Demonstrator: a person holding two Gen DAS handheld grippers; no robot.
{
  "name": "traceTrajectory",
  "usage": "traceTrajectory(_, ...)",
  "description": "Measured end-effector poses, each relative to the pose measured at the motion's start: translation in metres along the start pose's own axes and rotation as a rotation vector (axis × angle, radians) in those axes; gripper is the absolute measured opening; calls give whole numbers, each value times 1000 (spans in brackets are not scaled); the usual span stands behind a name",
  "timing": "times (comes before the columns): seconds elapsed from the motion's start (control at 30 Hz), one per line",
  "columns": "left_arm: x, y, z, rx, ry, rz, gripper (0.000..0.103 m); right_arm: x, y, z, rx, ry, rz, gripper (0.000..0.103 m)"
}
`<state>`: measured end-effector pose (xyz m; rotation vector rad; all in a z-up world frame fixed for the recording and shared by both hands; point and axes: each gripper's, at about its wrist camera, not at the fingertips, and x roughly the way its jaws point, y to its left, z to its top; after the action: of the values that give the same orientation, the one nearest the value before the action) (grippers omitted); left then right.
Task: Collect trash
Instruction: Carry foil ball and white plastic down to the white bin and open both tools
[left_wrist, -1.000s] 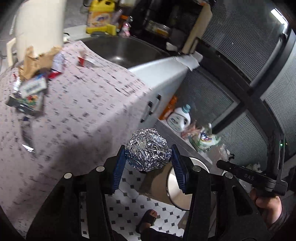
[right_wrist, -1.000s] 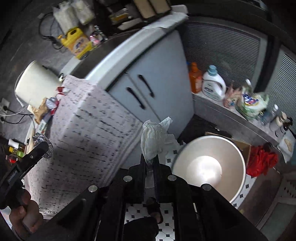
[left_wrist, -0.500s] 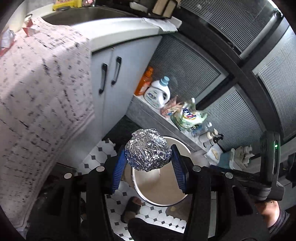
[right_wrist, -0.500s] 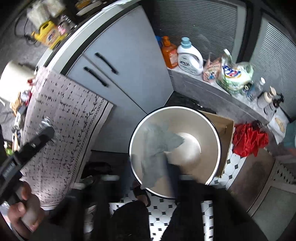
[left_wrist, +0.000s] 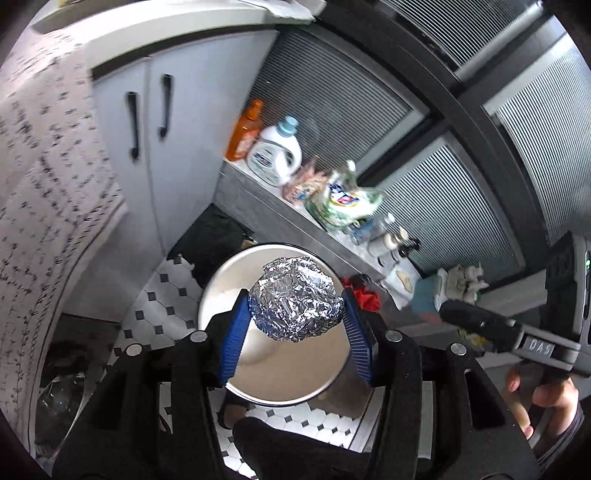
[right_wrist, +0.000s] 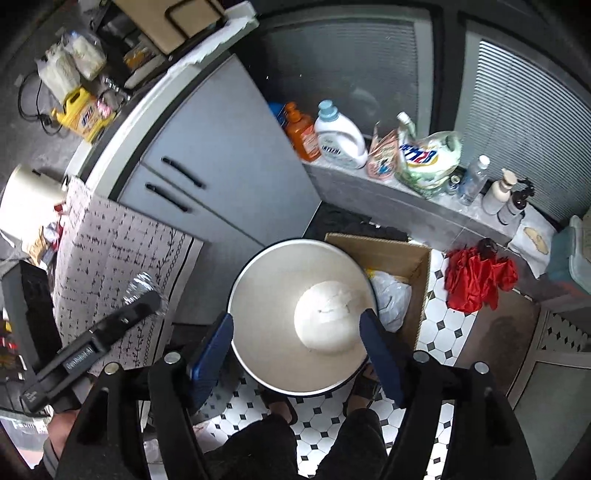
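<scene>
Foil ball (left_wrist: 295, 300): being clamped between the blue pads of the left claw (left_wrist: 295, 325), directly above the open bin (left_wrist: 221, 288), for dropping. Right claw (right_wrist: 295, 350): being opened, nothing between its pads. Crumpled tissue (right_wrist: 332, 314): lying at the bin's bottom.

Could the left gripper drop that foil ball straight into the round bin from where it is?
Probably yes. The left gripper holds the foil ball above the open bin, nothing between them; only a white wad lies inside.

black tool (left_wrist: 295, 332) frames with silver screws, ribbed blue pads (right_wrist: 380, 354), dark trousers, sandals
</scene>
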<state>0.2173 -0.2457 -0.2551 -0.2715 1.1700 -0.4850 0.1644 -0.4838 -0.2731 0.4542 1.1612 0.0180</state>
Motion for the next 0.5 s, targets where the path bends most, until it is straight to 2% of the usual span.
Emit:
traceTrajectory(0.03, 1, -5, 1, 8, 9, -7, 54, -4, -3, 2, 5, -10, -2, 72)
traceTrajectory(0.1, 0, -12, 4, 20, 22, -16, 66, -10, -9, 5, 15, -26, 2, 72)
traceTrajectory(0.17, -6, -14, 6, 26, 2, -14, 76, -14, -13, 8, 27, -38, 13, 72)
traceTrajectory(0.33, -41, -3, 17, 3, -97, 66, 77, -17, -6, 16, 17, -60, 27, 75)
traceTrajectory(0.43, -77, 4, 24, 2, -209, 132, 78, -19, 13, 20, -34, -84, 41, 76)
traceTrajectory(0.5, -102, 12, 28, -13, -273, 157, 82, -23, 29, 24, -80, -117, 49, 81)
